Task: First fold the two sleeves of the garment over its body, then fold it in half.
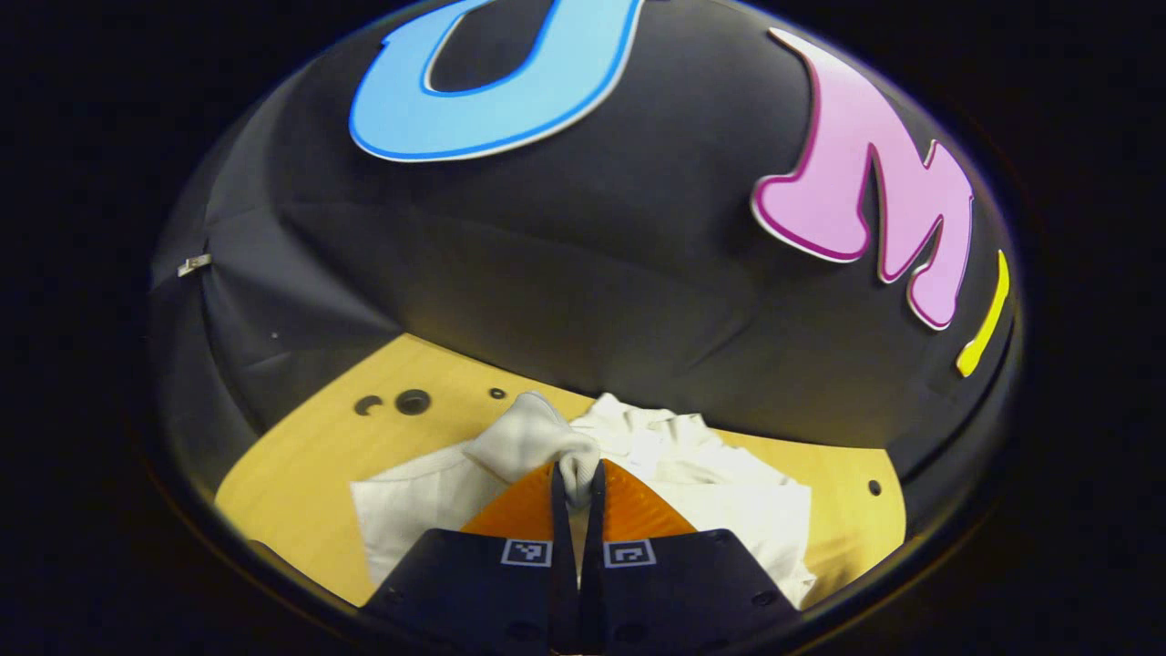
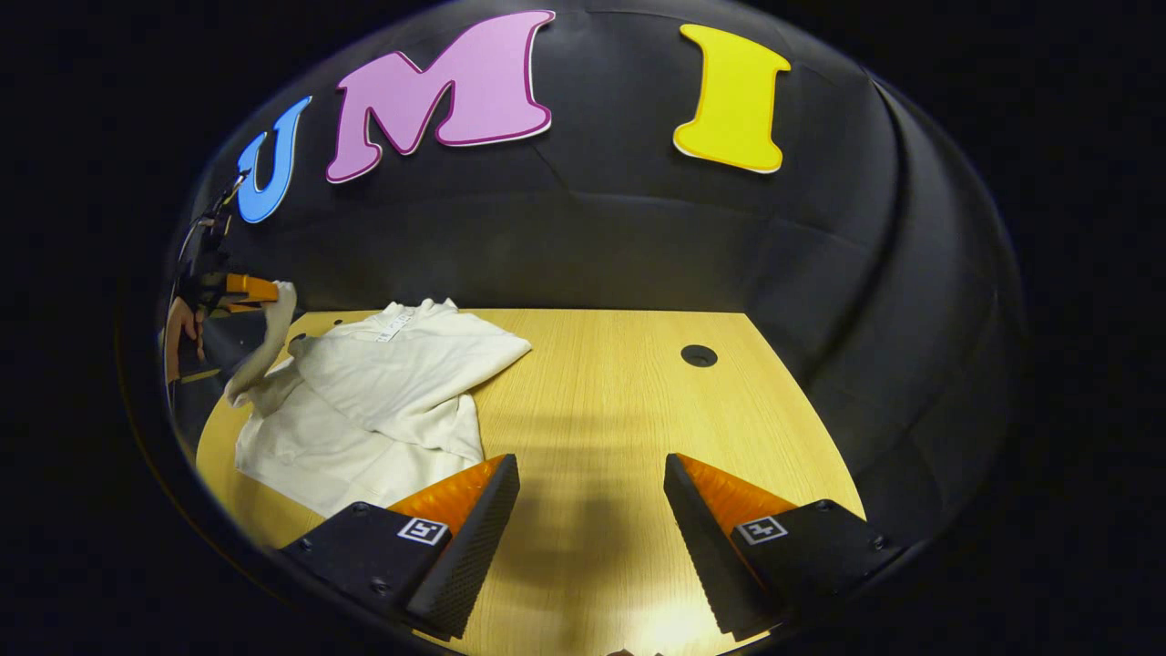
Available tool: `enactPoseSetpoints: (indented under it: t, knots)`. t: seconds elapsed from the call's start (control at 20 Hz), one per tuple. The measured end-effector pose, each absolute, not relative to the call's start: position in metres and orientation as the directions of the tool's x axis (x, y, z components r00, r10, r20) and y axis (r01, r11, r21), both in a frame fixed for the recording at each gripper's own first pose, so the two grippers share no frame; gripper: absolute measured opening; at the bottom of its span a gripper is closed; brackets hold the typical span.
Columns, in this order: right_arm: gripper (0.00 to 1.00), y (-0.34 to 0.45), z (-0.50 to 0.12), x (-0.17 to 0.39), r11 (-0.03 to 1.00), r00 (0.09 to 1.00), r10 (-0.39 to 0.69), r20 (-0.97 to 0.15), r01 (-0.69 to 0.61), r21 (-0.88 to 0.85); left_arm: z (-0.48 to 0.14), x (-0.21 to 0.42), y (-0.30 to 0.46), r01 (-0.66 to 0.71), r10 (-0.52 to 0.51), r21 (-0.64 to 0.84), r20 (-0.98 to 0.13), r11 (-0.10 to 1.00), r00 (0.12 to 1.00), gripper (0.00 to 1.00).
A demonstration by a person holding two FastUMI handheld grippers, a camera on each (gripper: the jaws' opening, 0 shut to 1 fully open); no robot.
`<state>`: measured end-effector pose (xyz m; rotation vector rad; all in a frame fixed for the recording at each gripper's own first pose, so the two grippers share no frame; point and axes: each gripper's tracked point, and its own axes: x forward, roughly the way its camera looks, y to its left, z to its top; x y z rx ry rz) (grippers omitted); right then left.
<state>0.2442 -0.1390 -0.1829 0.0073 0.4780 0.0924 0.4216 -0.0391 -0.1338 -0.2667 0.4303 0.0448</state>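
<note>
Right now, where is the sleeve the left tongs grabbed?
In the left gripper view the sleeve is pinched between the left tongs, lifted above the white garment on the wooden table.

I count one white garment (image 2: 364, 401) on one wooden surface (image 2: 619, 410). Two claws: the left claw (image 1: 576, 483), with both its fingers closed on one sleeve (image 1: 528, 437), and the right claw (image 2: 590, 492), its two fingers spread apart. In the right gripper view I see one round hole (image 2: 699, 355) in the surface. In the left gripper view I count four dark holes (image 1: 413, 401) in it.
</note>
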Motion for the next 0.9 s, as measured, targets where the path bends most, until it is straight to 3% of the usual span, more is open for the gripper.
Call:
enactPoseSetpoints:
  t: [0.5, 0.85, 0.9]
  knots:
    - [0.98, -0.149, -0.192, 0.239, 0.998, 0.878, 0.064, -0.475, -0.044, 0.053, -0.150, 0.446, -0.201, 0.150, -0.264, -0.278, -0.435, 0.949, 0.861, 0.06]
    - [0.98, -0.147, -0.193, 0.235, 0.997, 0.876, 0.057, -0.479, -0.028, 0.066, -0.187, 0.440, -0.268, 0.231, -0.345, -0.276, -0.509, 0.933, 0.789, 0.06]
    - [0.98, -0.144, -0.196, 0.232, 0.997, 0.873, 0.061, -0.484, -0.030, 0.071, -0.196, 0.437, -0.270, 0.228, -0.332, -0.253, -0.530, 0.940, 0.780, 0.12]
